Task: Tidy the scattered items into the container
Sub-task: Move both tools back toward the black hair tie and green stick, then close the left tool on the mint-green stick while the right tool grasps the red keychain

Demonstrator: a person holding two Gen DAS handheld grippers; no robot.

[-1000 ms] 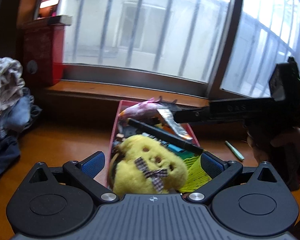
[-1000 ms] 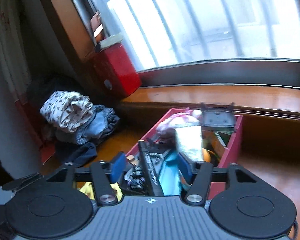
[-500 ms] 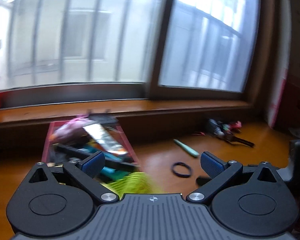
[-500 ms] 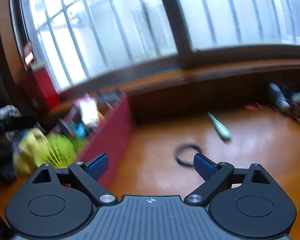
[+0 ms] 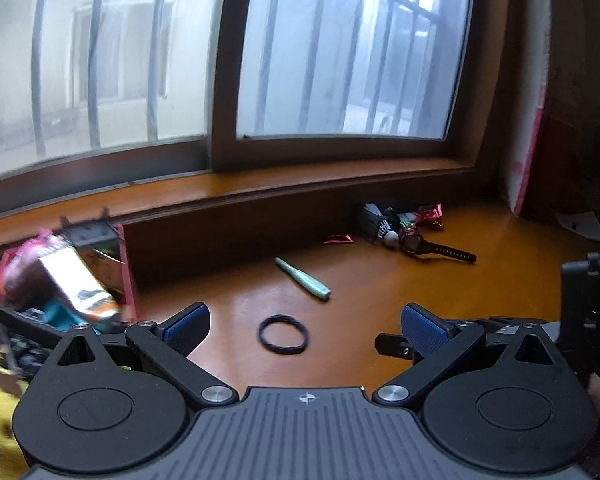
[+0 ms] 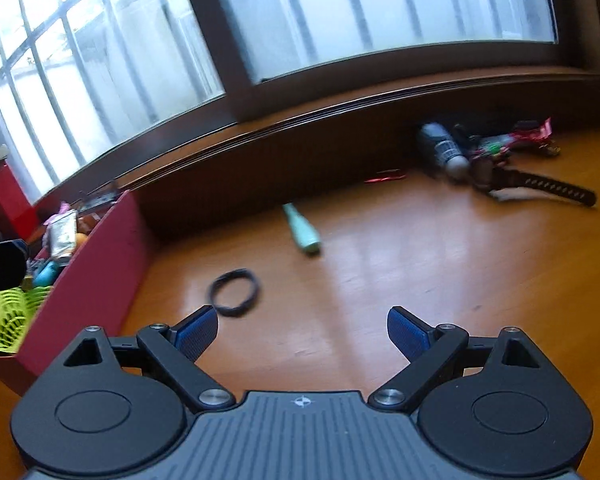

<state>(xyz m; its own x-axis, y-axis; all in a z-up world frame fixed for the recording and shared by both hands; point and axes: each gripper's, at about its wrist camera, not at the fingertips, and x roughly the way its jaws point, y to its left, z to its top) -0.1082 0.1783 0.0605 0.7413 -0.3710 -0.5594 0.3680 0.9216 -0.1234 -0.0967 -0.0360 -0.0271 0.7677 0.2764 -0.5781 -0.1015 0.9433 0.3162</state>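
Black and thin, the hair band (image 5: 284,335) lies flat on the orange-brown desk (image 5: 380,300), a soft elastic ring that likely weighs almost nothing and would flatten or slide under a careless pinch. It is probably best taken across one side of the loop, with one pad inside the ring and one outside, pressed close to the wood. Beyond it rests a mint-green pen cap (image 5: 303,279), stiff, smooth and tapered, so it may roll; a grip across its thicker end looks safest. Farther off, against the dark ledge under the window, a small heap holds a shuttlecock (image 5: 382,224), a wristwatch (image 5: 432,246) with its strap stretched out, and some red wrappers (image 5: 339,239). The red container (image 6: 96,256) stands at the left, already crowded with a yellow mesh piece (image 6: 8,316), packets and other bits.

Both grippers tilt downward over the desk. The left gripper (image 5: 305,326) has its jaws wide and empty, the hair band framed between and just ahead of its blue pads. The right gripper (image 6: 302,328) is likewise spread wide with nothing between its fingers; the hair band sits just ahead of its left pad (image 6: 198,330), so either hand seems placed to go for it.
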